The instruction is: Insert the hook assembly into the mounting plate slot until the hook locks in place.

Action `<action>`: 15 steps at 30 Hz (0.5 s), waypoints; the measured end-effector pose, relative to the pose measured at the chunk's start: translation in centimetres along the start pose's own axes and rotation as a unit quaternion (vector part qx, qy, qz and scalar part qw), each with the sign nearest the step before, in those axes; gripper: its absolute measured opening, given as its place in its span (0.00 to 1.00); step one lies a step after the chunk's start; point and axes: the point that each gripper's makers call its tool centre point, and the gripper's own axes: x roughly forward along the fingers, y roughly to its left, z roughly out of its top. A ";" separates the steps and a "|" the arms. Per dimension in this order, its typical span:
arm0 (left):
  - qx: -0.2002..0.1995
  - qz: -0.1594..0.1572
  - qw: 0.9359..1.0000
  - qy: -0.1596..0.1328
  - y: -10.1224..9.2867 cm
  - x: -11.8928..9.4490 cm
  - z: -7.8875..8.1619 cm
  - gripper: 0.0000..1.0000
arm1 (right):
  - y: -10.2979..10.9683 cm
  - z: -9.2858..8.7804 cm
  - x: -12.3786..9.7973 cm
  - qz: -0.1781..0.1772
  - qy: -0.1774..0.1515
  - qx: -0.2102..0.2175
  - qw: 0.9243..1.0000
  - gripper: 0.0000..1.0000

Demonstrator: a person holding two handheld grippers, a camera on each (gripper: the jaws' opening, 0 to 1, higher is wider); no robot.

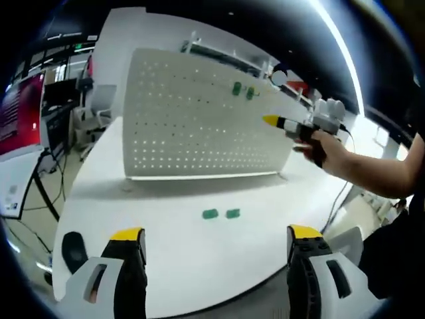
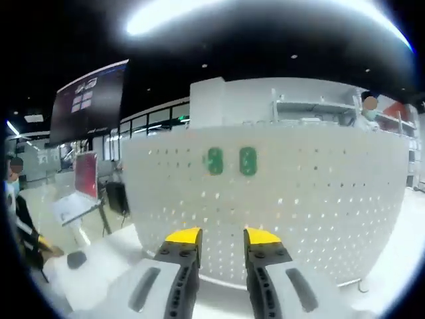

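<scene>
A white pegboard mounting plate [image 1: 199, 119] stands upright on a white table [image 1: 172, 266]. Two green hooks [image 1: 237, 88] hang side by side near its upper right; in the right gripper view these hooks [image 2: 214, 161] sit on the plate [image 2: 319, 212] straight ahead. Two more green hooks [image 1: 210, 214] lie on the table in front of the plate. My left gripper [image 1: 216, 234] is open wide above the table's near edge, holding nothing. My right gripper [image 2: 222, 237] faces the plate with a narrow gap between its jaws and nothing in it. In the left gripper view it [image 1: 271, 121] hovers by the plate's right side.
A person's hand [image 1: 332, 153] holds the right gripper. A black object [image 1: 73, 249] lies near the table's left corner. A red screen [image 1: 23, 113] and desks stand at the left. A person [image 2: 16, 199] stands at the far left.
</scene>
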 end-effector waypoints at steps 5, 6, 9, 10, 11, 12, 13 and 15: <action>-0.001 -0.003 1.000 0.005 -0.2 0.1 -0.4 0.89 | 3.0 -4.4 -2.2 0.065 0.047 0.012 0.997 0.24; -0.001 -0.003 1.000 0.006 -0.2 0.0 -0.5 0.89 | 3.5 -5.6 -2.7 0.074 0.063 0.007 0.995 0.24; -0.003 -0.003 1.000 0.010 -0.2 -0.1 -0.9 0.89 | 4.2 -7.8 -4.0 0.086 0.091 0.014 0.992 0.24; -0.004 -0.003 1.000 0.012 -0.1 -0.1 -1.1 0.88 | 4.3 -8.5 -4.4 0.088 0.098 0.013 0.991 0.24; -0.004 -0.003 1.000 0.015 -0.1 -0.1 -1.3 0.88 | 4.3 -8.8 -4.5 0.088 0.102 0.010 0.991 0.23; -0.005 -0.003 1.000 0.018 0.0 -0.1 -1.5 0.88 | 4.5 -9.7 -5.2 0.089 0.114 0.007 0.989 0.23; -0.008 -0.003 1.000 0.018 0.0 -0.2 -1.6 0.88 | 4.5 -9.9 -5.3 0.090 0.116 0.007 0.989 0.23; -0.013 -0.003 1.000 0.020 0.1 -0.2 -1.9 0.88 | 4.7 -11.1 -6.0 0.091 0.132 0.007 0.987 0.23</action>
